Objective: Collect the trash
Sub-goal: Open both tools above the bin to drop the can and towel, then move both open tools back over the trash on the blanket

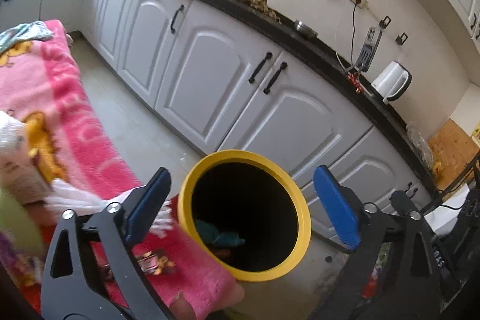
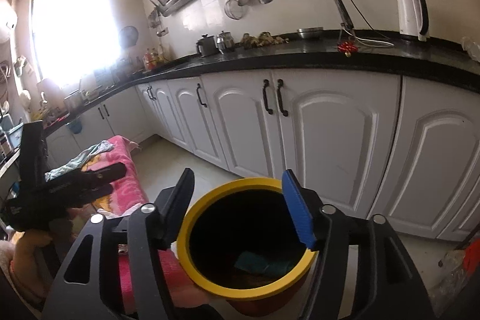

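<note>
A round bin with a yellow rim [image 1: 303, 218] stands on the floor against the edge of a pink towel [image 1: 60, 98]. Down in its dark inside lies a teal wrapper [image 1: 222, 236]. My left gripper [image 1: 242, 169] hangs over the bin's mouth, open wide, with nothing between its blue pads. From the other side, my right gripper [image 2: 238, 171] is also above the yellow rim [image 2: 186, 230], open and empty. The teal wrapper [image 2: 255, 261] shows below it. Shiny foil wrappers [image 1: 153, 260] lie on the towel beside the bin.
White cabinets [image 1: 207, 74] under a black counter [image 2: 300, 56] run close behind the bin. A white kettle [image 2: 411, 14] and pots stand on the counter. Pale floor tiles [image 1: 132, 122] lie between the towel and the cabinets. A crumpled cloth [image 2: 93, 152] rests on the pink towel [image 2: 126, 188].
</note>
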Available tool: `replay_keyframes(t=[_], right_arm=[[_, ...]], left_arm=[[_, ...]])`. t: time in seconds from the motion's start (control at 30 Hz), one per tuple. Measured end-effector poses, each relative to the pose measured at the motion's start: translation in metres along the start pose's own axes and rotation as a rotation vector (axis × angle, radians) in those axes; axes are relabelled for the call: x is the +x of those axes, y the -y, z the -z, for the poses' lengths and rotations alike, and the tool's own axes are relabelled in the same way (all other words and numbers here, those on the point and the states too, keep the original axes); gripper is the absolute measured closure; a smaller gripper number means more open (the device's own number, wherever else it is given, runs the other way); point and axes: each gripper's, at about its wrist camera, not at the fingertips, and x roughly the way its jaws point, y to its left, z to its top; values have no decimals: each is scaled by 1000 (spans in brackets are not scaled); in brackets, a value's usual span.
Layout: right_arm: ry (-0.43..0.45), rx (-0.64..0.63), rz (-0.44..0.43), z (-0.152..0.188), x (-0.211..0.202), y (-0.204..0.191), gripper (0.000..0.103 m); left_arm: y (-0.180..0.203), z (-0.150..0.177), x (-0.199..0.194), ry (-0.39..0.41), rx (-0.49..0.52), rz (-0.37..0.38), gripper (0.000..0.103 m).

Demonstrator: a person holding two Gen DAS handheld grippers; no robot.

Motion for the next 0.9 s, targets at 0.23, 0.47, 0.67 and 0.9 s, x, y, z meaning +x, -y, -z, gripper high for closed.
replay_keyframes(t=[0.23,0.47,0.67,0.9], right_arm=[[6,-47,-63,-1,-9,-31,35],[0,-117,-151,1,-17,-73,31],[-8,-165,-213,3,-23,-106,29],[-33,-228,-278,13,-26,-143,27]], left_arm=[[-17,-2,-48,54,-11,-17,11],[-42,-4,-91,115,-42,-50,11],[-68,-6,-129,182,-78,-88,11],[-97,-3,-166,235,-118,-143,11]])
